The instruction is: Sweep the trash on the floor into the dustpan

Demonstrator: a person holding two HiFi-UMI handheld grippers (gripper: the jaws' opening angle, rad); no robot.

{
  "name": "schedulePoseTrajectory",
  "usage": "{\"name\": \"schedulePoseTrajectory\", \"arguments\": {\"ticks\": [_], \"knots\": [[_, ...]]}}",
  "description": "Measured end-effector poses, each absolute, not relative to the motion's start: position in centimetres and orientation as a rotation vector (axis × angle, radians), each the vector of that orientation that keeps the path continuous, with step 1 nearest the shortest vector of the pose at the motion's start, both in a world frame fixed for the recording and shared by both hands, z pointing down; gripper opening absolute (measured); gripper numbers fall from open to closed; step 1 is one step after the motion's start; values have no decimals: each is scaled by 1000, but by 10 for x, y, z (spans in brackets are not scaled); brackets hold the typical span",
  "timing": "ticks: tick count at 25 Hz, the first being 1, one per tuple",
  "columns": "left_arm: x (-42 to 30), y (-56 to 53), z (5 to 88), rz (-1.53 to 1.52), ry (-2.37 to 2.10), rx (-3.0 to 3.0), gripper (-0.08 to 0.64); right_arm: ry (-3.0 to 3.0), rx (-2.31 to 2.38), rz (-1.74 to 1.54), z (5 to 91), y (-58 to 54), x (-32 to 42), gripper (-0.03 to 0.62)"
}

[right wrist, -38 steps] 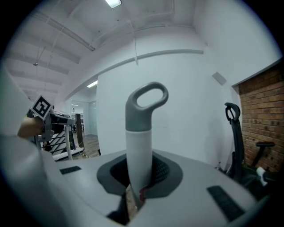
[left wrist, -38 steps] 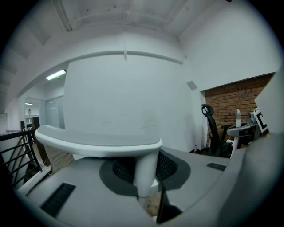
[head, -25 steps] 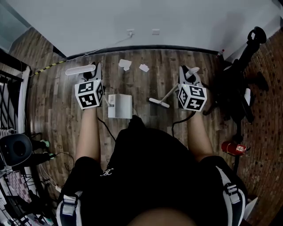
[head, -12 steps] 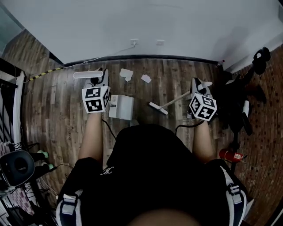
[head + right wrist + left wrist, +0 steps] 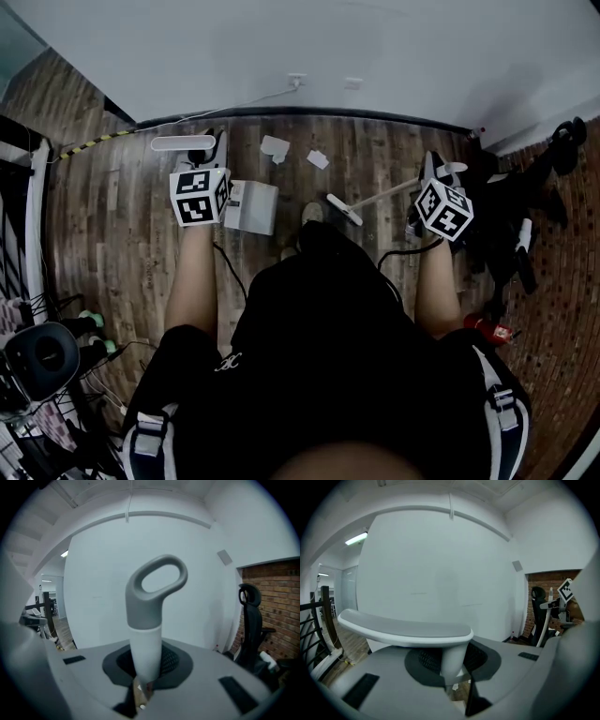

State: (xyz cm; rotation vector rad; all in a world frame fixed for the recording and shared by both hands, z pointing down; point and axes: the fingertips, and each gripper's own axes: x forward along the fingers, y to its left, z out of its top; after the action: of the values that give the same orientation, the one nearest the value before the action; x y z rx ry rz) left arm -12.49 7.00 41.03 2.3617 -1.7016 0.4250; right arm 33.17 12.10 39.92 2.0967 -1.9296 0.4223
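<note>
Wood floor (image 5: 122, 234), head view: two paper scraps (image 5: 275, 147) near the wall, white dustpan (image 5: 251, 207) just short of them, broom head (image 5: 343, 210) to its right.
Left gripper view — left gripper (image 5: 454, 680) clamped on the dustpan handle (image 5: 405, 630).
Right gripper view — right gripper (image 5: 141, 690) clenched on the broom handle (image 5: 150, 620).

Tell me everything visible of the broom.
The broom is slim, white, plastic-looking, with a grey loop grip on top. The right gripper is shut on its shaft just below that grip. It slants down toward the person's left, its narrow head by the wooden floor, apart from the paper scraps.
</note>
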Motion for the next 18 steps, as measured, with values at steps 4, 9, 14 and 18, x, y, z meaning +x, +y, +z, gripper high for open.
{"name": "schedulePoseTrajectory", "arguments": {"ticks": [4,9,14,18], "knots": [[-142,57,422,438,-1725,2310,72,-1903,2086,456,411,96,332,42],[-164,32,439,462,-1750,2237,72,-1888,2097,479,423,59,335,42],[-178,6,455,503,-1761,2177,72,-1879,2112,508,438,24,337,42],[-180,-14,464,523,-1749,2143,72,-1847,2132,553,448,-4,346,42]]}}
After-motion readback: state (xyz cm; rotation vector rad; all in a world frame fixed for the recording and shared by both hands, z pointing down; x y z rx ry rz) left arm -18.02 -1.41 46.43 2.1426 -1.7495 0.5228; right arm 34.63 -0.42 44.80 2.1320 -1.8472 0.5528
